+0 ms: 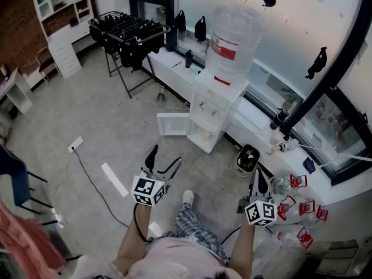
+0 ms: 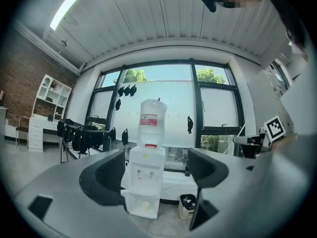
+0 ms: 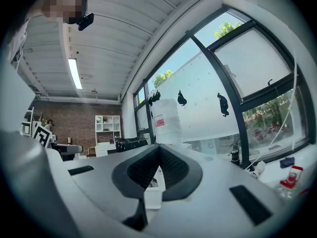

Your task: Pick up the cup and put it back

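Observation:
A white water dispenser (image 1: 214,106) with a big clear bottle (image 1: 233,39) stands by the window. Its lower compartment door (image 1: 172,124) hangs open. Inside sits a small pale thing that looks like the cup (image 1: 204,135), also seen low in the left gripper view as the cup (image 2: 143,207). My left gripper (image 1: 164,157) is open and empty, well short of the dispenser, which shows between its jaws in the left gripper (image 2: 156,157) view. My right gripper (image 1: 257,178) is shut with nothing in it; in the right gripper (image 3: 158,150) view its jaws meet.
A small bin (image 1: 247,158) stands right of the dispenser. Several red-labelled bottles (image 1: 293,205) lie at the right. A drying rack (image 1: 128,34) with dark clothes and a white shelf unit (image 1: 64,22) stand at the back left. A cable (image 1: 93,182) crosses the floor.

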### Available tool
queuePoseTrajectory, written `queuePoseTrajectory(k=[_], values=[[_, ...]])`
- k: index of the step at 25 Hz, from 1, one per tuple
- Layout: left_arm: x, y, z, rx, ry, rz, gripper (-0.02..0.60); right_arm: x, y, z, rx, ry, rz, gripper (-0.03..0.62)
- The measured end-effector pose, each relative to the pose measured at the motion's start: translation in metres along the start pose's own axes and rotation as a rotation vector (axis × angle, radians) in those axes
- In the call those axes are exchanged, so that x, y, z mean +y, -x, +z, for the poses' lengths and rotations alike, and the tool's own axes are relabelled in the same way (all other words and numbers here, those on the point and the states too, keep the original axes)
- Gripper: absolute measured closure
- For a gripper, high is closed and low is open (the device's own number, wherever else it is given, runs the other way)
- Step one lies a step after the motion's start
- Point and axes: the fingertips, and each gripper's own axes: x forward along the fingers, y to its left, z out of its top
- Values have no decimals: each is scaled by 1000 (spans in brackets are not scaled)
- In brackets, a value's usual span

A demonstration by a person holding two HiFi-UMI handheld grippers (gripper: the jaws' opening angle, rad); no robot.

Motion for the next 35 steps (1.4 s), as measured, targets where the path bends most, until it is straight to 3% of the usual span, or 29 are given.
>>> queuePoseTrajectory(k=[18, 26, 35], values=[[94, -232, 36, -12, -20, 59, 199, -60, -275, 18, 14, -6, 91, 577], [109, -279, 38, 16, -21, 45, 199, -65, -319, 10, 39, -22, 97, 577], [122, -308, 34, 44, -26, -20, 201, -64, -329, 2, 53, -29, 31, 577]])
